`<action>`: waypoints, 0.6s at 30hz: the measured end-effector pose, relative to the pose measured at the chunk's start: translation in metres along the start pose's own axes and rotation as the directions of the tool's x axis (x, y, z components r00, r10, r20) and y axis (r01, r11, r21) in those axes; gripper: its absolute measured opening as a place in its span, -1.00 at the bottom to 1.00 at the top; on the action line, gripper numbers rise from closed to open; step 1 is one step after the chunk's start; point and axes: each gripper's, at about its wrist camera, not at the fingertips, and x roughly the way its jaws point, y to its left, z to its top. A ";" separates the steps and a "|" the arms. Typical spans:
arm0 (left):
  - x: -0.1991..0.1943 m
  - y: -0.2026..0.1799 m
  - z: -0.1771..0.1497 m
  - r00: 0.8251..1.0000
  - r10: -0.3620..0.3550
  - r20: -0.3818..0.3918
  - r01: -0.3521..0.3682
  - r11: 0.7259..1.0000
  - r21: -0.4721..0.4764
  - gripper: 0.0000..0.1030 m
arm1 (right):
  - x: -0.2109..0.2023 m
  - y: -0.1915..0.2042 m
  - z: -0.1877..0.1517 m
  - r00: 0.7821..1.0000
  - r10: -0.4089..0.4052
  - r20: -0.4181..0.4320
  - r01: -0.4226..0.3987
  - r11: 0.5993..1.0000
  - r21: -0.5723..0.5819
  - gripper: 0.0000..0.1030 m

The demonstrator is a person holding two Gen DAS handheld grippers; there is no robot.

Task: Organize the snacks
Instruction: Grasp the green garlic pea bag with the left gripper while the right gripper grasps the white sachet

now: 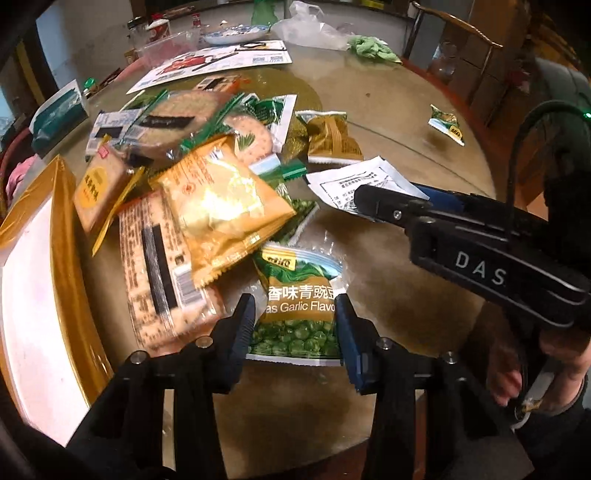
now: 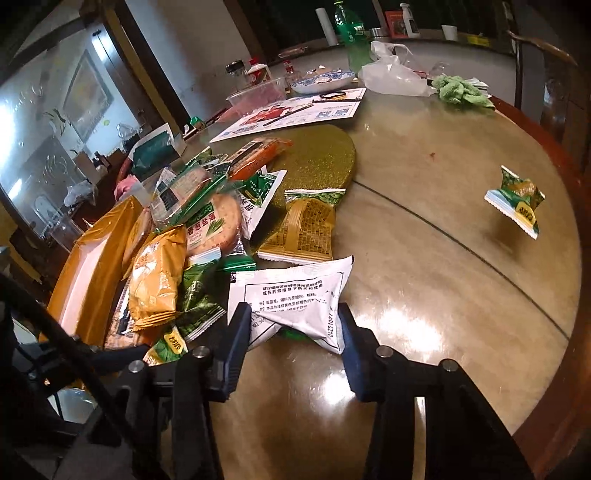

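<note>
Between the fingers of the left gripper [image 1: 295, 314] lies a green-pea packet [image 1: 297, 295], printed "Garlic Flavor", flat on the round table [image 1: 388, 122]; both pads press against the packet's side edges, so the left gripper is pinching it. Just to that gripper's left a pile of snacks [image 1: 177, 177] spreads over the tabletop: an orange-yellow pouch [image 1: 225, 206] on top, a clear-wrapped cracker pack [image 1: 159, 266] with a black bar beside it, round biscuits [image 1: 177, 122] in green-striped wrap farther ahead. Beyond the pile on the far left stands a gold box [image 1: 55, 236] with a white inside, its near wall beside the cracker pack. Ahead and to the right of the left gripper, the right gripper [image 2: 295, 321] reaches in from the side, a hand [image 1: 535, 369] showing at its handle. In the right wrist view its fingers stand on either side of a white sachet [image 2: 295, 295] with black print, the sachet crumpled between them and both pads touching its edges, so the right gripper is pinching the sachet. Just ahead of it lies a gold-and-green packet [image 2: 306, 229], partly on a gold glitter mat [image 2: 321, 155]. Well off to the right gripper's right, a small green packet [image 2: 517, 203] appears tilted, apart from everything else, a dark shadow beneath it. At the far edge of the table sit a printed sheet [image 2: 295, 114], a blue-and-white plate [image 2: 321, 81], a clear plastic bag [image 2: 395, 74], a green cloth [image 2: 461, 90] and a green bottle [image 2: 352, 33].
</note>
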 end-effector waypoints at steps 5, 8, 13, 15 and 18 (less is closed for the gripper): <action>-0.003 -0.004 -0.011 0.999 0.027 0.035 -0.026 0.999 -0.028 -0.21 | -0.008 -0.005 -0.009 0.999 0.033 0.020 -0.033 0.999 0.030 -0.23; -0.006 -0.004 -0.021 0.998 0.015 0.059 -0.011 0.998 -0.058 -0.21 | -0.016 -0.008 -0.016 0.998 0.062 0.030 -0.063 0.997 0.049 -0.27; -0.005 -0.010 -0.028 0.993 0.083 0.081 -0.080 0.996 -0.044 -0.21 | -0.026 -0.004 -0.026 0.998 0.043 0.038 -0.045 0.998 0.039 -0.28; -0.009 -0.011 -0.032 0.991 0.088 0.106 -0.084 0.996 -0.042 -0.26 | -0.030 -0.004 -0.028 0.998 0.045 0.052 -0.048 0.998 0.044 -0.29; -0.019 -0.009 -0.041 0.988 0.078 0.135 -0.069 0.995 -0.068 -0.28 | -0.038 -0.005 -0.033 0.996 0.055 0.074 -0.060 0.996 0.065 -0.29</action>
